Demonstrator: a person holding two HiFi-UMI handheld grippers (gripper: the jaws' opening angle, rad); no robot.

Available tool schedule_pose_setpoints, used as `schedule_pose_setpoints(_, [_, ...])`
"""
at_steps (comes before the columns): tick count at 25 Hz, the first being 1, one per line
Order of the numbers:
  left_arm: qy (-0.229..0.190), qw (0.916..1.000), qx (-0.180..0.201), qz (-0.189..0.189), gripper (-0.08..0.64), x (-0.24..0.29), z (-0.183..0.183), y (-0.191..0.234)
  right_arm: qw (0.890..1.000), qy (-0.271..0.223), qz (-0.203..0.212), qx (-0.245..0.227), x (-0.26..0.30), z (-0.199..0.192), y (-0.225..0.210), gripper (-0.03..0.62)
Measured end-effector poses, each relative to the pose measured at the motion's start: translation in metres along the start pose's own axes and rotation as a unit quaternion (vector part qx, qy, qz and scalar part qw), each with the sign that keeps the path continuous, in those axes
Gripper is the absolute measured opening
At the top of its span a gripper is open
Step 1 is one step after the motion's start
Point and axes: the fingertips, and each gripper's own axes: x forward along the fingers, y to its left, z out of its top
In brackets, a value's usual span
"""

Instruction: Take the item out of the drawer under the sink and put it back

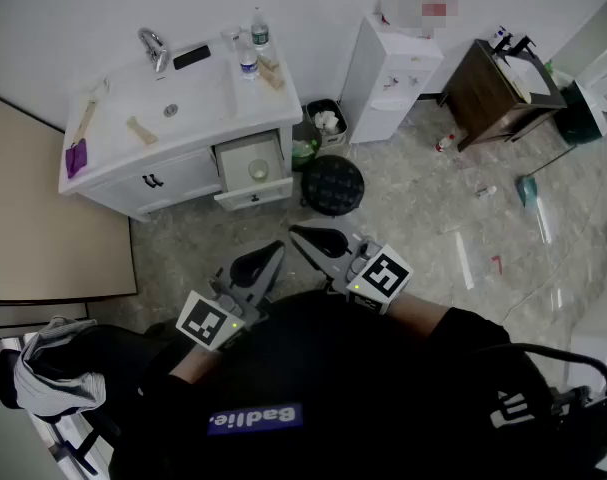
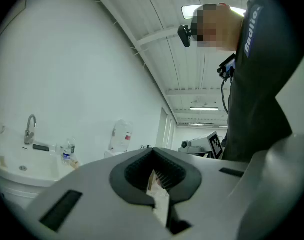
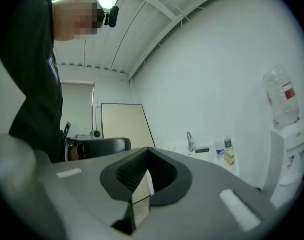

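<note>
The white sink cabinet (image 1: 163,108) stands against the far wall. Its right-hand drawer (image 1: 251,168) is pulled open, and a small round pale item (image 1: 258,170) lies inside. Both grippers hover close to the person's body, well short of the cabinet and above the floor. My left gripper (image 1: 273,251) points toward the drawer, shut and holding nothing. My right gripper (image 1: 295,232) sits just beside it, also shut and empty. In the left gripper view the left gripper (image 2: 153,153) points up toward the wall and ceiling. The right gripper (image 3: 145,153) does the same in its own view.
A faucet (image 1: 153,46), a black phone (image 1: 191,56) and two water bottles (image 1: 247,60) sit on the counter. A black round stool (image 1: 332,184) and a small bin (image 1: 326,120) stand right of the drawer. Farther right are a white water dispenser (image 1: 388,68) and a brown table (image 1: 493,88).
</note>
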Motion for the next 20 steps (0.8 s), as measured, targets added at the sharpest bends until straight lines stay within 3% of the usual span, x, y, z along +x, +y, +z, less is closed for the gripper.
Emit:
schedule_pose_setpoints(8, [-0.002,1.0000,0.001,0.003,0.005,0.003,-0.004,-0.002,1.000,0.025,-0.001,-0.013,-0.005,-0.015,-0.005,0.000])
schedule_pose_setpoints(20, [-0.003,0.9995,0.009,0.030,0.005,0.023,0.001,-0.006,1.000,-0.008,0.030,0.004,-0.017,-0.002,-0.020,0.000])
